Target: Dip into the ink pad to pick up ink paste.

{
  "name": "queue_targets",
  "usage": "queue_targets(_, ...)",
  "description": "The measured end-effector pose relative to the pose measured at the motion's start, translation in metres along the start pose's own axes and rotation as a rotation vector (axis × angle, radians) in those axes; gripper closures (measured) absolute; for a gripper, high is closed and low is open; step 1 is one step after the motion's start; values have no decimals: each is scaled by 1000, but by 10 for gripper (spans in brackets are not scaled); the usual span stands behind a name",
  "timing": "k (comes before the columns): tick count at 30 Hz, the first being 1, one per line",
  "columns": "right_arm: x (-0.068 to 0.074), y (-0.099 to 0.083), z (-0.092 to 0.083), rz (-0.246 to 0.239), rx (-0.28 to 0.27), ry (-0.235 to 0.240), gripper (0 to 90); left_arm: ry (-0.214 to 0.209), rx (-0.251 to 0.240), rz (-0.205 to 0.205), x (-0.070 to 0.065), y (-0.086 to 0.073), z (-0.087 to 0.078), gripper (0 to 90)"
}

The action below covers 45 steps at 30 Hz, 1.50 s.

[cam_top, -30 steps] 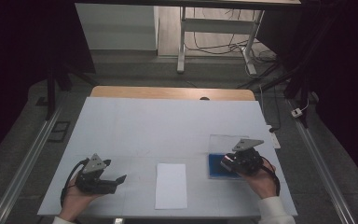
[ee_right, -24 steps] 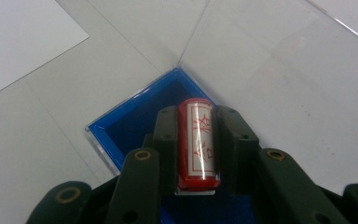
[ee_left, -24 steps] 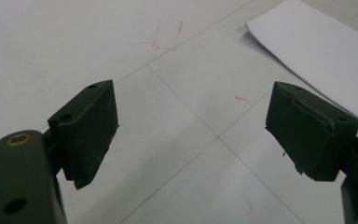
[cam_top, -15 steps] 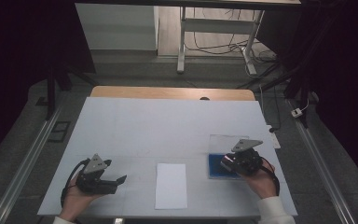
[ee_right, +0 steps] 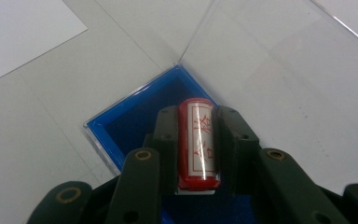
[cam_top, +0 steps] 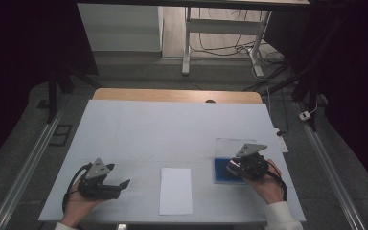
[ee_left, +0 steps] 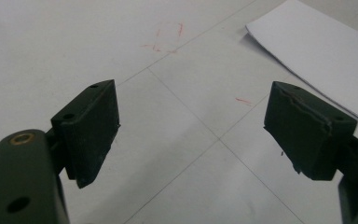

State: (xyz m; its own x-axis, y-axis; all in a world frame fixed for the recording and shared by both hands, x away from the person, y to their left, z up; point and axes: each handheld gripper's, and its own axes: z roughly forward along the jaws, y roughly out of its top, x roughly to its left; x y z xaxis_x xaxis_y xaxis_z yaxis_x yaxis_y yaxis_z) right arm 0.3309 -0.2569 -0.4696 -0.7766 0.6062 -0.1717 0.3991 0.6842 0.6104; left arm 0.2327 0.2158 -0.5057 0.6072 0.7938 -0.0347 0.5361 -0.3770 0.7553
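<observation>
Hardly anything has shifted since a second ago: both my hands sit where they were, the right one a touch settled over the box. The big pale blue-white table cover (cam_top: 172, 129) lies flat and matte, ruled with thin seams and a few faint red scribbles. On it, between my hands, rests the white rectangular sheet of paper (cam_top: 176, 190), smooth and loose, nothing on it yet. To the right is the shallow blue plastic box (ee_right: 121, 126) with its clear hinged lid (ee_right: 284, 70) swung open and glossy behind it. My right gripper (ee_right: 196, 142) is clamped on the small red cylindrical stamp (ee_right: 196, 140), a hard, shiny barrel with a white label and red characters, held over the blue box's well. My left gripper (ee_left: 191, 135) hovers just above the cover near the sheet's edge, jaws wide apart, nothing between them. I'd say I'm at the lifting-out step; next I'd judge the stamp must travel left to the paper, kept upright, while the left steadies the sheet.
</observation>
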Motion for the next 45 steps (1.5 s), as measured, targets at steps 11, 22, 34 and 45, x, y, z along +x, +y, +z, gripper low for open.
queue_targets(11, -3, -3, 1, 40, -4, 16, 708, -8, 9, -2, 0, -1, 1, 182)
queue_targets(22, -5, -7, 5, 48, -3, 24, 710, -8, 20, -2, 1, -1, 2, 182)
queue_targets(34, -8, -11, 6, 74, -36, 44, 711, -11, 29, 0, 0, -2, 4, 181)
queue_targets(45, -8, -13, 6, 78, -43, 38, 710, -11, 26, -2, 0, -1, 4, 181)
